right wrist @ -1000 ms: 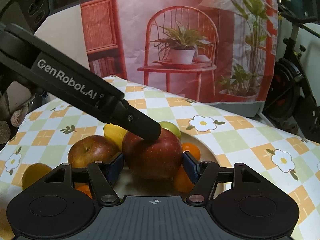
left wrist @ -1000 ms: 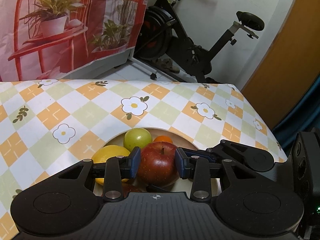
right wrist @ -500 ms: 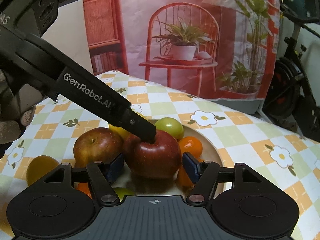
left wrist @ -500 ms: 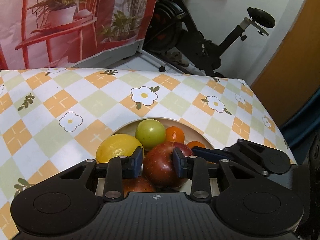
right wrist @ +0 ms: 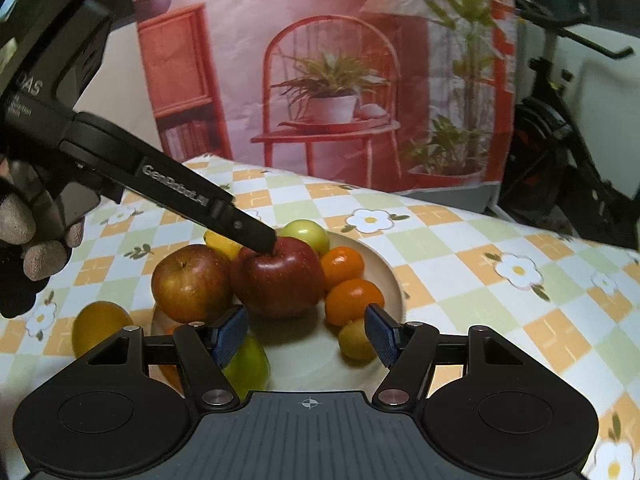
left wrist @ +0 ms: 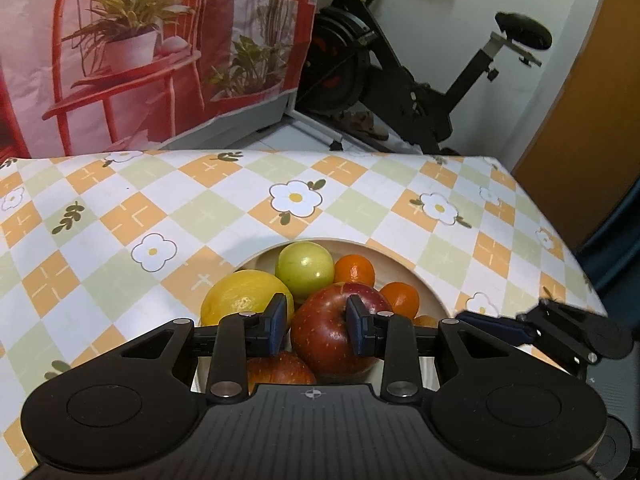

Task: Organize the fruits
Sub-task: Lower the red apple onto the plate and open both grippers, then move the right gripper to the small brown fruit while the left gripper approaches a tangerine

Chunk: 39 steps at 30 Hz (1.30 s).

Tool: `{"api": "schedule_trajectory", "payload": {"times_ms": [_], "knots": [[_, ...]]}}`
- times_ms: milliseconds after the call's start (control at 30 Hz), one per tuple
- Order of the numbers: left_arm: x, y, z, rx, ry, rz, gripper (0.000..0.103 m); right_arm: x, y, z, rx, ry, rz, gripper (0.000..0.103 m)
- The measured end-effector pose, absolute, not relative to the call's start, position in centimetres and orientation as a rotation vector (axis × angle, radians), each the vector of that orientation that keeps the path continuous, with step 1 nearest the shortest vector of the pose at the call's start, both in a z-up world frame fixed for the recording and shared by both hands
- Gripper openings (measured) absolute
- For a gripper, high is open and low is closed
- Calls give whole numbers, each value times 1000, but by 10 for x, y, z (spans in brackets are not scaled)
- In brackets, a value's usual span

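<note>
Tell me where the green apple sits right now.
In the left wrist view the green apple lies at the far side of the plate, between the lemon on its left and an orange on its right, behind the red apple.

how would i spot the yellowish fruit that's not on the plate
Find the round plate piled with fruit on the checked flower tablecloth. Just off its left edge, on the cloth beside the paler red apple, lies the yellow-orange fruit, the one fruit clearly off the plate.

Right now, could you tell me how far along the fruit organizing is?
Done: most fruit sits on the plate. In hand: nothing gripped; the left gripper, shut, touches the red apple's top, the right gripper hangs open. Left: one yellow fruit lies on the tablecloth beside the plate.
</note>
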State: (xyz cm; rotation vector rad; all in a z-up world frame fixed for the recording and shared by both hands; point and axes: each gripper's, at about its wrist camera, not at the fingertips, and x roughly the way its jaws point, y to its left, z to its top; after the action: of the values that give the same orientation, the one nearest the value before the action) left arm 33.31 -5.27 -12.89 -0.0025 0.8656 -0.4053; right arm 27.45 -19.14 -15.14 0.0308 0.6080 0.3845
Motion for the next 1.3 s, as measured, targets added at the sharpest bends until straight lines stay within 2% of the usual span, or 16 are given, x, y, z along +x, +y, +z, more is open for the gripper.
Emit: {"api": "schedule_trajectory", "payload": {"times_ms": [467, 867, 1300], "knots": [[260, -10, -99, -72, 691, -314, 35, 207, -209, -159, 202, 576, 286, 59], [197, 9, -118, -82, 672, -261, 35, 158, -205, -171, 206, 590, 266, 58], [164, 4, -140, -36, 711, -281, 35, 129, -200, -178, 188, 606, 337, 57]]}}
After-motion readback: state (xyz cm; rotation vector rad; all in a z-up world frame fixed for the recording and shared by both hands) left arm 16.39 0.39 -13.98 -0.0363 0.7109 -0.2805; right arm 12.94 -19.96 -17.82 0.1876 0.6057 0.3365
